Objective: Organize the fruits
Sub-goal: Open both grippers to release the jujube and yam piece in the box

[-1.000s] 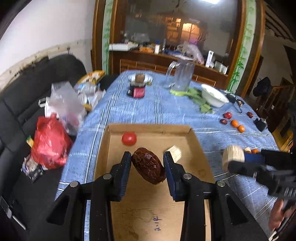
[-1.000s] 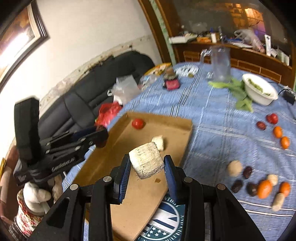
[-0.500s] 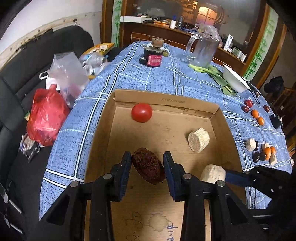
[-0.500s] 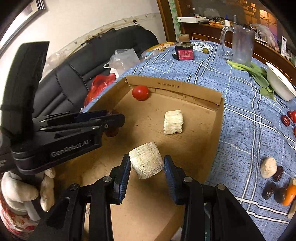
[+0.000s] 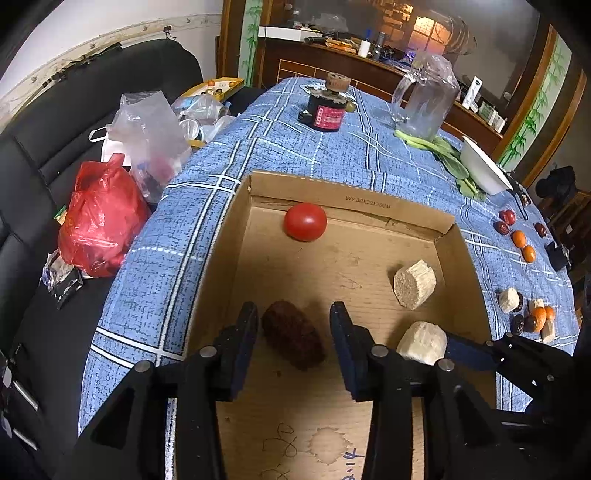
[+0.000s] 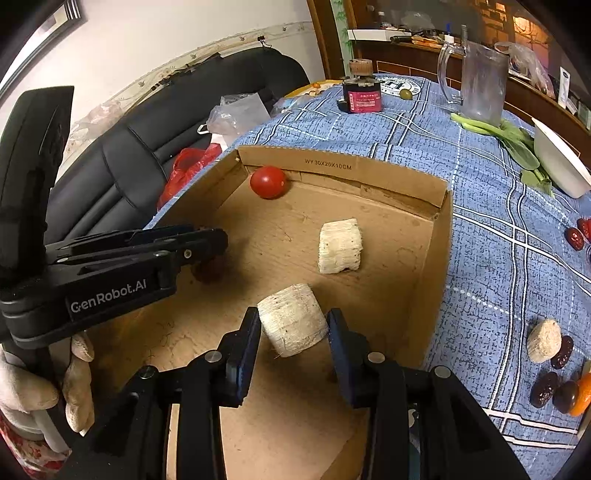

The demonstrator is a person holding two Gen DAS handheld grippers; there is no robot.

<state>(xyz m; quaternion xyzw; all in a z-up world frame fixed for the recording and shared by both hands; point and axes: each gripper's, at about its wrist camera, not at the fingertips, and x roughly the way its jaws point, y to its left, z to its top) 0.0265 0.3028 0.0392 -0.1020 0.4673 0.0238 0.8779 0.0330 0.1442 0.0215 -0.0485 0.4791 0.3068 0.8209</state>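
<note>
Left wrist view: the left gripper (image 5: pixel 293 332), its jaws opening, straddles a wrinkled dark-red date (image 5: pixel 293 339) lying low in the frame on the floor of the shallow brown cardboard box (image 5: pixel 351 192). The date looks light and slightly soft; take it across its middle. Right wrist view: the right gripper (image 6: pixel 293 334) is clamped on a pale fibrous cylindrical chunk (image 6: pixel 291 319), seemingly stiff and light.

Dim room under warm indoor light. Black leather sofa (image 5: pixel 55 122) along a white wall (image 6: pixel 177 33) with a peeling lower edge. Table under a blue checked cloth (image 5: pixel 280 147). Dark wooden sideboard (image 5: pixel 332 62) behind, backed by glass, flanked by bamboo-painted panels (image 5: pixel 248 37).
</note>
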